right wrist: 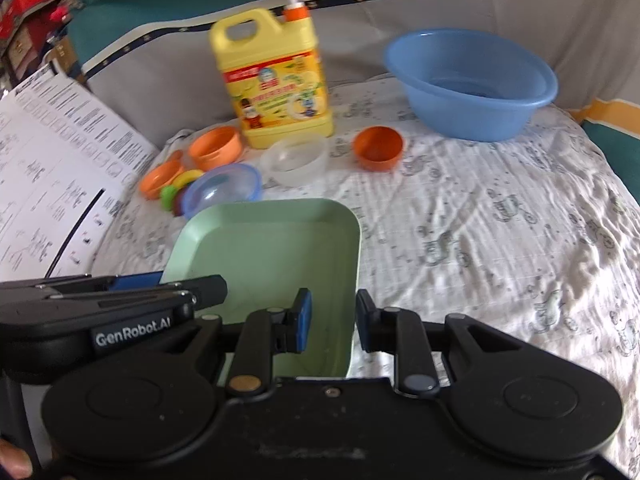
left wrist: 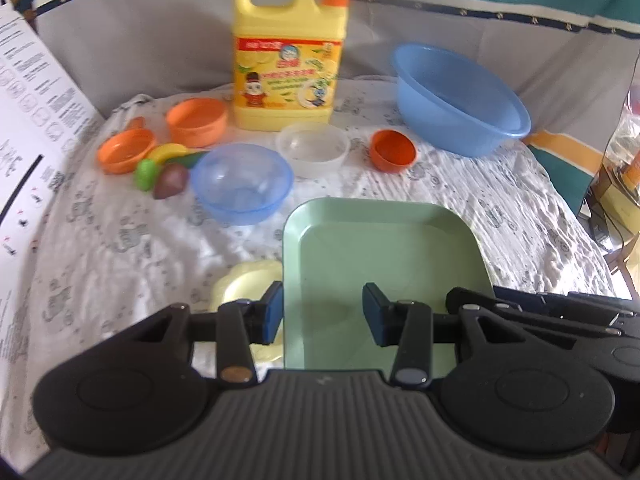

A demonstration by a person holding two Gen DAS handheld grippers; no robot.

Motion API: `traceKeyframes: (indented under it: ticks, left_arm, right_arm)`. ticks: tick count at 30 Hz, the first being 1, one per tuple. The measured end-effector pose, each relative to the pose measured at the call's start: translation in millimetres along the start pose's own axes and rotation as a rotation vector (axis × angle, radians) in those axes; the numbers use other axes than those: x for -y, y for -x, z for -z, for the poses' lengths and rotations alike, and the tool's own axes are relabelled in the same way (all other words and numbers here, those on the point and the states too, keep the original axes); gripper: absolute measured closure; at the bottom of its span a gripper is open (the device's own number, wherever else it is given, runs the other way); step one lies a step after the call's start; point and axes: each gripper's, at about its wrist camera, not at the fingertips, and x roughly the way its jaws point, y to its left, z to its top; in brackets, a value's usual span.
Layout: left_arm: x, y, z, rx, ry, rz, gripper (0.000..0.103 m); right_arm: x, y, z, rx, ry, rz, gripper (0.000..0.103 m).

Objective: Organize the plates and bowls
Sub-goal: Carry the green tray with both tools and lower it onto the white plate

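Green plate (left wrist: 380, 248) sat near the cloth's (right wrist: 500, 208) front edge. Left gripper (left wrist: 324, 312) gaped across its left rim; right gripper (right wrist: 332, 320) straddled its right rim, jaws parted, neither visibly clamping.

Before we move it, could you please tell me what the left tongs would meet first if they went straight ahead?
Probably the green tray: the open left tongs straddle its left edge, so its far rim comes first. Beyond that lies the clear bowl; depth is unclear.
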Motion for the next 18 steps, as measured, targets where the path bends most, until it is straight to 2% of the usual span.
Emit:
traceKeyframes:
  ticks: [18]
  left_arm:
    - [-91,60,53,0.024,0.096,-0.064,0.061]
  right_arm:
    - [-99,3,30,-0.138,0.124,-0.121,0.079]
